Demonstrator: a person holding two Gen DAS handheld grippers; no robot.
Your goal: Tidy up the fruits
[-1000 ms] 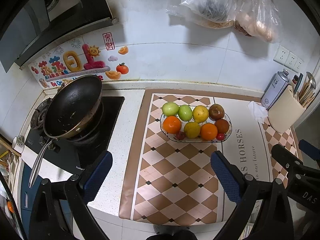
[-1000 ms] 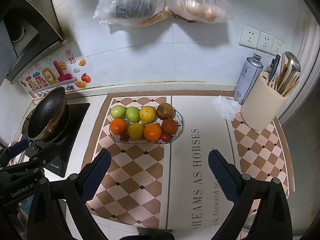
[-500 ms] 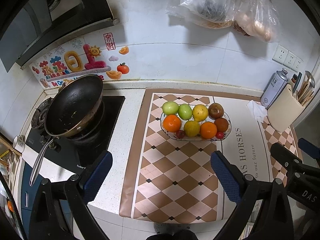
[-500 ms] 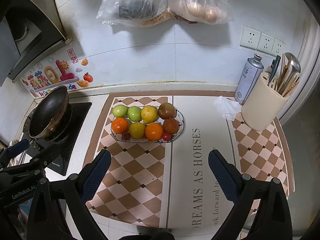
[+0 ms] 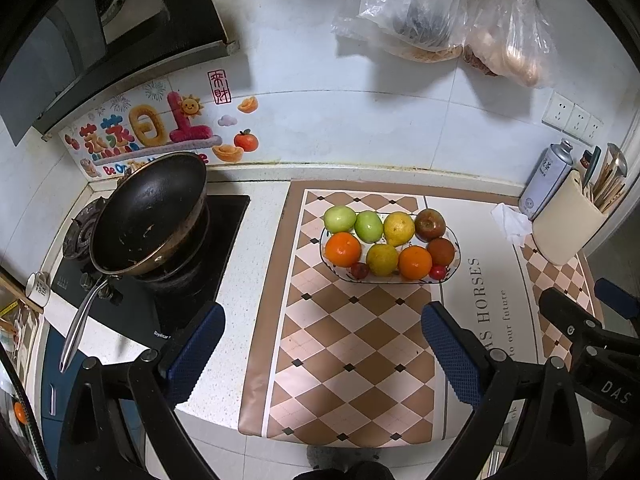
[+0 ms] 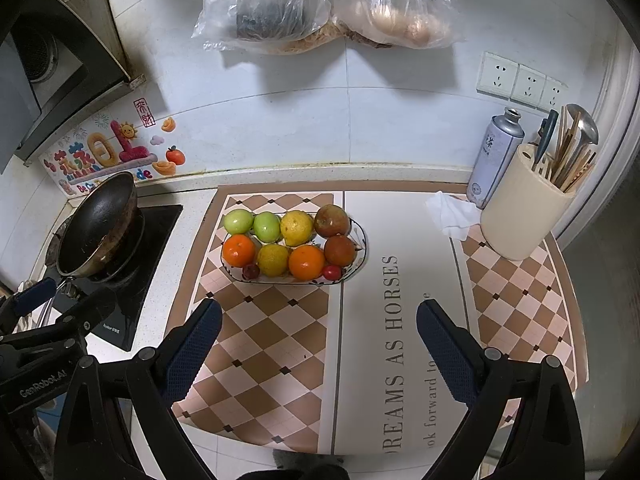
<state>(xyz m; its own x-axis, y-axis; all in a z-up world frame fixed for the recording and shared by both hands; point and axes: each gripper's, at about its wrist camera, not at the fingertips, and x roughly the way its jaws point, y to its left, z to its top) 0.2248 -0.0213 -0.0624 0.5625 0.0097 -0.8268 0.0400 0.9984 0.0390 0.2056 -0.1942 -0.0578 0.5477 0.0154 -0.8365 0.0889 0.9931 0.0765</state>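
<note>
A clear oval fruit plate (image 5: 455,261) (image 6: 360,236) stands on the checkered mat. It holds two green apples (image 5: 339,219) (image 6: 238,221), yellow fruits (image 5: 398,228) (image 6: 296,227), two oranges (image 5: 343,249) (image 6: 306,262), brownish-red fruits (image 5: 430,224) (image 6: 331,221) and small red ones (image 5: 438,272) (image 6: 331,272). My left gripper (image 5: 322,342) hangs open above the mat's front, nothing between its blue pads. My right gripper (image 6: 318,340) is also open and empty, near the front edge. Each gripper shows at the edge of the other's view.
A black pan (image 5: 150,212) (image 6: 100,222) sits on the stove at the left. At the right stand a cream utensil holder (image 6: 524,216) (image 5: 564,224), a spray can (image 6: 494,156) and a crumpled tissue (image 6: 450,214). Plastic bags (image 6: 320,4) hang on the tiled wall.
Both views have drawn back slightly, so the fruit plate sits a little higher and smaller. Both grippers stay open and empty.
</note>
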